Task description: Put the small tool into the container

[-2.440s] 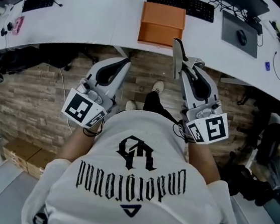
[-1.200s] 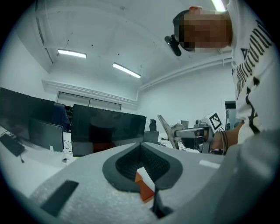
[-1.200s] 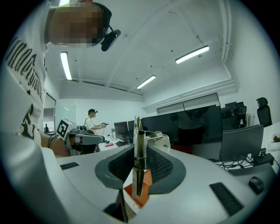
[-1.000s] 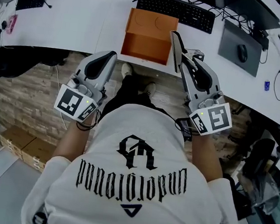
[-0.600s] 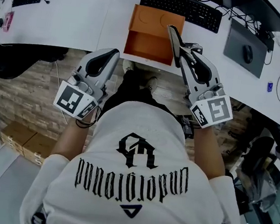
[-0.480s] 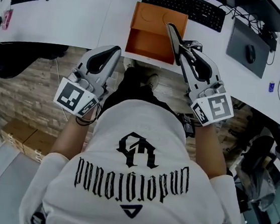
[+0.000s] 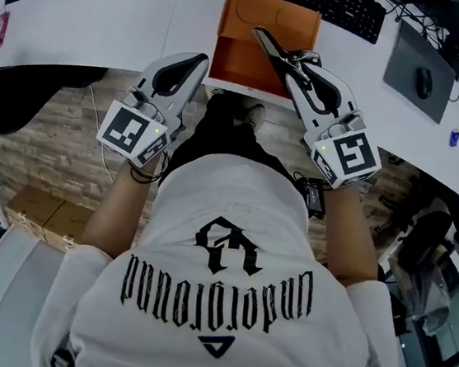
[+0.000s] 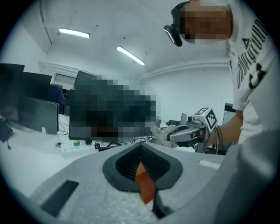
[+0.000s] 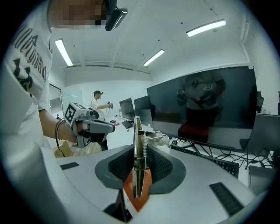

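White desk [image 7: 108, 22], orange container [image 7: 251, 11], brick-patterned floor [image 7: 52, 144]

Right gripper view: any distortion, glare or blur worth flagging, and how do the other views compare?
Right gripper view: strong fisheye with dark corners; the small tool in the jaws is sharp, the dark monitor mirrors the room. Left gripper view: same distortion, mosaic patches mid-frame. Head view: evenly lit, desk edge bowed.

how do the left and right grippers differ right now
The right gripper is clamped on a metal tool; the left gripper holds nothing. The right gripper's tool reaches over the orange container; the left gripper sits beside it, to its left. Both point toward the desk.
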